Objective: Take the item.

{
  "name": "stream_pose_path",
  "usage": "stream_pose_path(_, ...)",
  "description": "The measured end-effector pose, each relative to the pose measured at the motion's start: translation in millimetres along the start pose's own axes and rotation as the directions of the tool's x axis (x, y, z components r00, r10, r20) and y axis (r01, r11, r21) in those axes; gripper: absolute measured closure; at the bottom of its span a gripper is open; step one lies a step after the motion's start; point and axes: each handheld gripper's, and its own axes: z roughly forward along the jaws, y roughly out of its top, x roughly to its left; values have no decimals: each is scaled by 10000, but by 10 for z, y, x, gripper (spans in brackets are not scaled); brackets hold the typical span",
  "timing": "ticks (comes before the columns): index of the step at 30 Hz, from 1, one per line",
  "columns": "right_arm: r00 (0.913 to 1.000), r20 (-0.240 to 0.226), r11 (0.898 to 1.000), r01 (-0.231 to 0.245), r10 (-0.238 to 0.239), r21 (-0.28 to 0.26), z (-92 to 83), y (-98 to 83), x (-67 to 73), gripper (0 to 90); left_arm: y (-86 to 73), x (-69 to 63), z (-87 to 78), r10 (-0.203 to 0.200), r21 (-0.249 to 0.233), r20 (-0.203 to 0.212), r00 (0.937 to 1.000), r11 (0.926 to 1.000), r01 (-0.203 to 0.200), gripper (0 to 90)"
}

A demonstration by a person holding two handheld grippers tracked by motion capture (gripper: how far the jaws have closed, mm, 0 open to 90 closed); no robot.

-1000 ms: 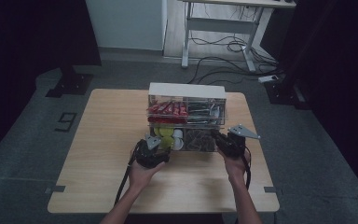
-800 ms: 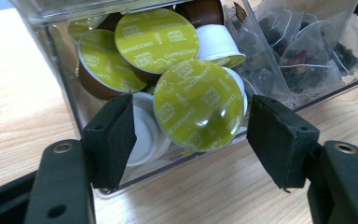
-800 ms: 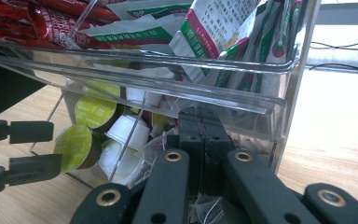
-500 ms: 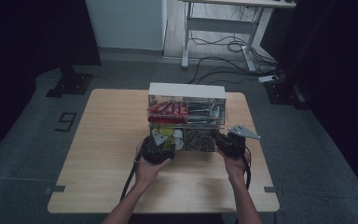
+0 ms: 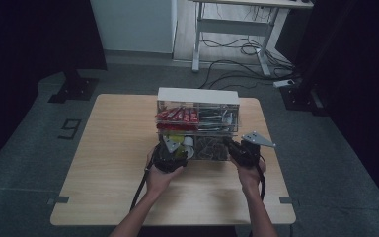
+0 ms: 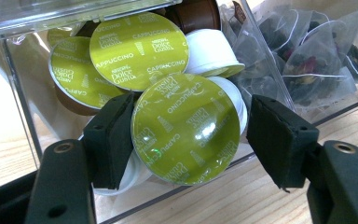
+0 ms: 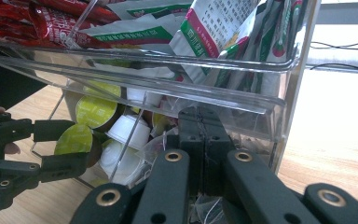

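Left gripper view is showing a green-lidded coffee capsule [image 6: 185,128] tilting on its edge at the open front of the clear organizer's [image 5: 198,117] lower left bin, foil face turned toward the camera. The left gripper [image 6: 191,137] is straddling it: one black pad [image 6: 113,140] is touching the capsule's rim, while the other pad [image 6: 279,140] is standing just clear, so the jaws are spread and not yet pinching. By the look of it the capsule is handling as a light, stiff little cup with a slick foil top that dents or punctures easily; the safer hold is lying across the plastic rim or side wall, not on the foil. More capsules [image 6: 137,49] are piling behind it in the same bin, and mesh tea bags [image 6: 317,60] are filling the bin beside it.

Right gripper view is adding what the close-up is missing: the right gripper [image 7: 200,122], jaws pressed together on nothing visible, is resting its tips against the organizer's front, below the upper tray of sachets [image 7: 214,32].

High view is placing the organizer at the far middle of the wooden table [image 5: 103,163], both hands working at its front edge.
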Motion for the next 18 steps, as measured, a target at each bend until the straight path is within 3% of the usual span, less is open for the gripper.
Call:
stream_pose_path(4, 10000, -3, 10000, -9, 9, -20, 0, -3, 0, 889, -18, -12, 7, 83, -122, -172, 9998, 9999, -86, 354)
stream_pose_path(18, 10000, 14, 10000, 12, -12, -15, 3, -4, 2, 889, -48, -16, 9, 269, -240, -151, 9995, 9993, -272, 380)
